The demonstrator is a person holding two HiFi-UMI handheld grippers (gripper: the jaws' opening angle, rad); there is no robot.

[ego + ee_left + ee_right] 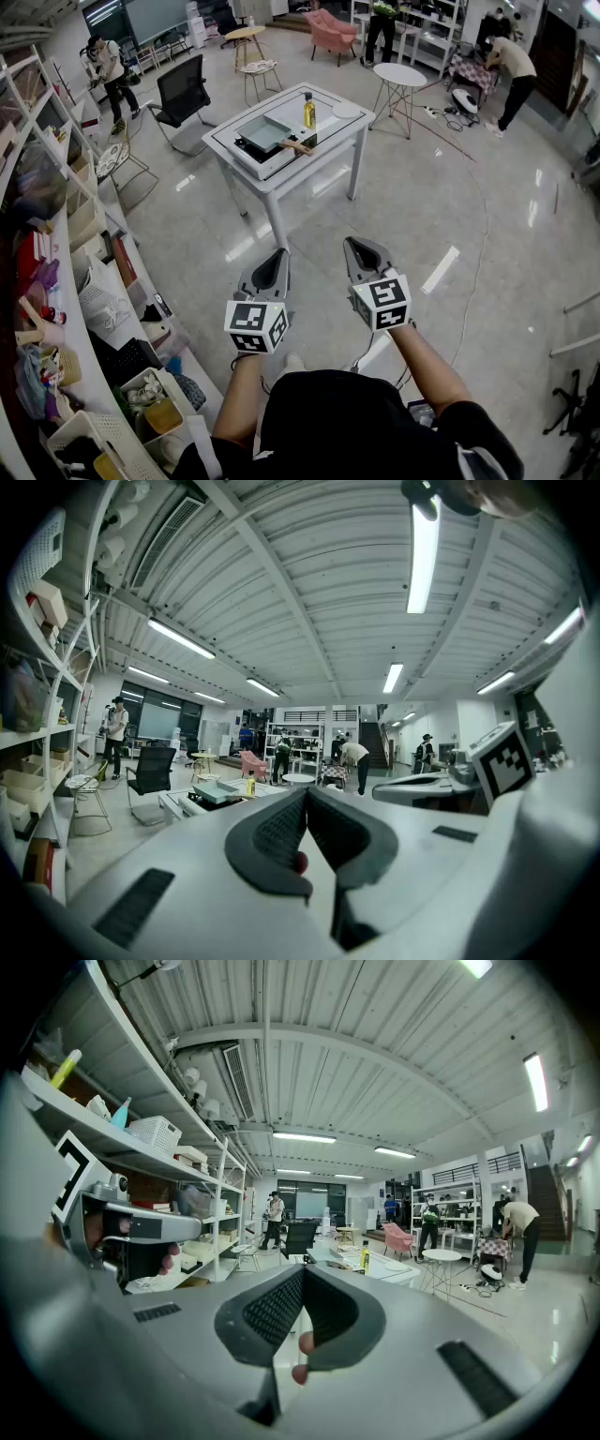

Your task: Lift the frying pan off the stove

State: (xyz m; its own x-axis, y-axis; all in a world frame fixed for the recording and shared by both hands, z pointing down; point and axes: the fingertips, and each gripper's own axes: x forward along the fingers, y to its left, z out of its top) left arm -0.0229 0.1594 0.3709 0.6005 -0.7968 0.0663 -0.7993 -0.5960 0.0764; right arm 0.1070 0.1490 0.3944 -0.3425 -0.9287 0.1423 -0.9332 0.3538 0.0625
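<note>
Grey and square, the frying pan [265,133] is sitting on the black stove [244,144] on a white table [281,173] that is standing in the far middle of the room. Its wooden handle [296,146] is sticking out to the right along the near edge. A yellow bottle [308,111] is standing just beyond the pan, and a white dish [346,111] is lying to the right of the bottle.

The person is standing well apart from the table, holding both tools out in front over the shiny floor [450,216]. The left gripper [280,253] is pointing toward the table with its jaws pressed together and nothing between them; its own view is showing the dark pads meeting at the tips. The right gripper [351,243] is being held just beside it, likewise closed on nothing.

Shelves [66,281] crowded with boxes and baskets are running along the left side. A black office chair [183,89] is standing beyond the table to the left, and a round side table [398,73] is standing at the far right.
</note>
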